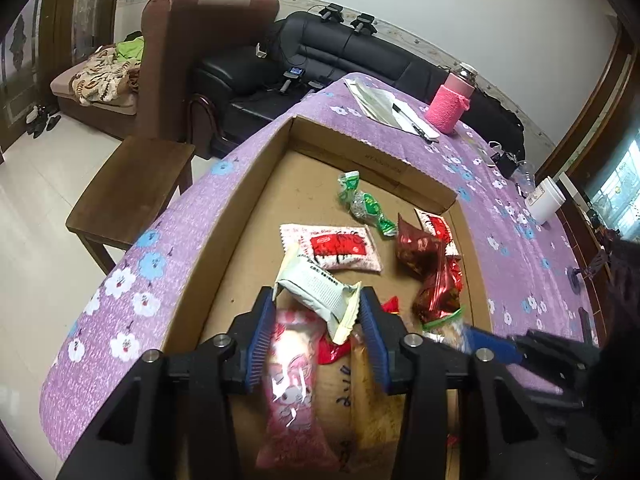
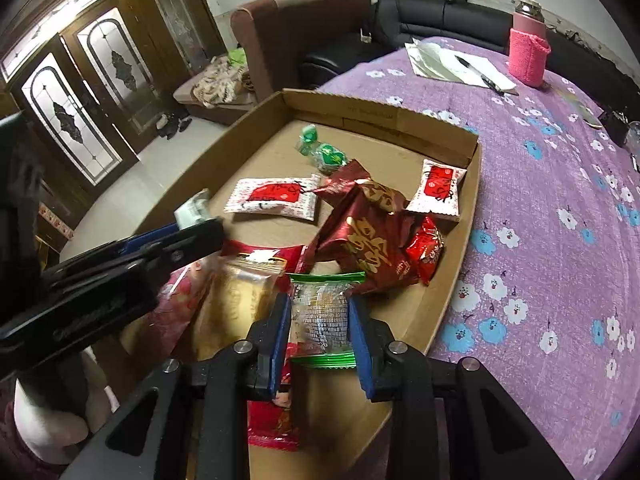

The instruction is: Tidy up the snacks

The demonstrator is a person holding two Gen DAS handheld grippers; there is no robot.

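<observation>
A shallow cardboard tray (image 1: 248, 184) (image 2: 456, 276) on the purple flowered table holds several snack packets. My left gripper (image 1: 316, 312) is shut on a white packet (image 1: 316, 288) and holds it above a pink packet (image 1: 288, 376); the gripper also shows in the right wrist view (image 2: 176, 240). My right gripper (image 2: 320, 320) is shut on a clear green-edged packet (image 2: 324, 312); its blue finger shows in the left wrist view (image 1: 492, 348). In the tray lie a white-and-red packet (image 1: 340, 248) (image 2: 276, 196), a green candy (image 1: 364, 204) (image 2: 324, 152), dark red bags (image 1: 420, 252) (image 2: 368, 232) and a second white-and-red packet (image 2: 438, 190).
A pink-sleeved bottle (image 1: 448, 104) (image 2: 528, 48), papers with a pen (image 1: 392, 110) (image 2: 460, 64) and a white cup (image 1: 546, 200) stand on the table's far side. A wooden stool (image 1: 132, 184), a brown armchair and a black sofa (image 1: 340, 56) lie beyond the table.
</observation>
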